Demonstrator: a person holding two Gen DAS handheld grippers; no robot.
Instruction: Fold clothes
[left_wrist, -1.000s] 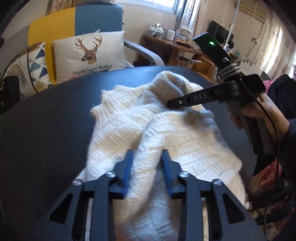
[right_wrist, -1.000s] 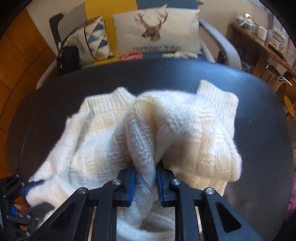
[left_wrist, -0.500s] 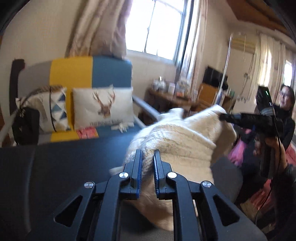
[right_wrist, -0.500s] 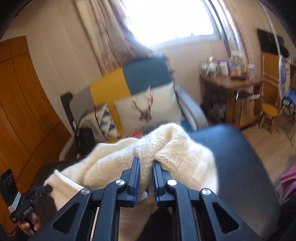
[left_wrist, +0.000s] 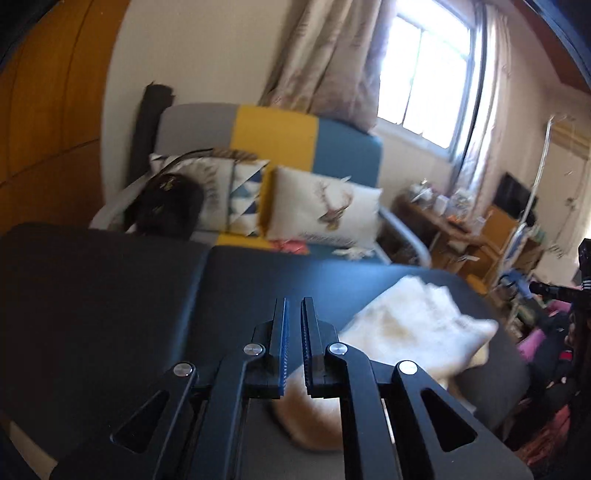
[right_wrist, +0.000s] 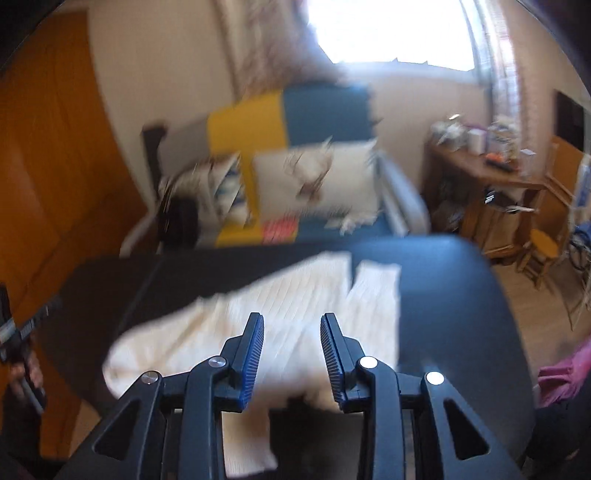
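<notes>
A wide black table (right_wrist: 461, 295) fills the ground beneath and ahead of both tongs, its padded top split by a seam that runs off to the left of the left gripper (left_wrist: 293, 310). Beyond the table's far edge, straight ahead of both tools, stands a sofa (left_wrist: 277, 133) in grey, yellow and blue blocks, with a deer cushion (left_wrist: 325, 208) and a triangle-patterned cushion (left_wrist: 243, 195) leaning on its back and a black bag (left_wrist: 166, 206) at its left end. To the right of the sofa, a cluttered wooden side table (right_wrist: 491, 173) sits under the bright window (left_wrist: 424, 74) and its curtain.

The cream knitted sweater (right_wrist: 295, 306) lies loose on the table, directly below and ahead of the right gripper (right_wrist: 291, 328); from the left gripper's view it sits to the right and slightly under the tool, blurred.

The left gripper has its blue-padded jaws drawn together with only a thin slit between them, and nothing is caught there; the dark table shows past the tips. The right gripper's jaws are opening, standing well apart, with the sweater seen through the gap but lower down, not pinched by the pads.

At the far left of the right gripper's view, a hand (right_wrist: 26, 373) holds the other tool's handle.
</notes>
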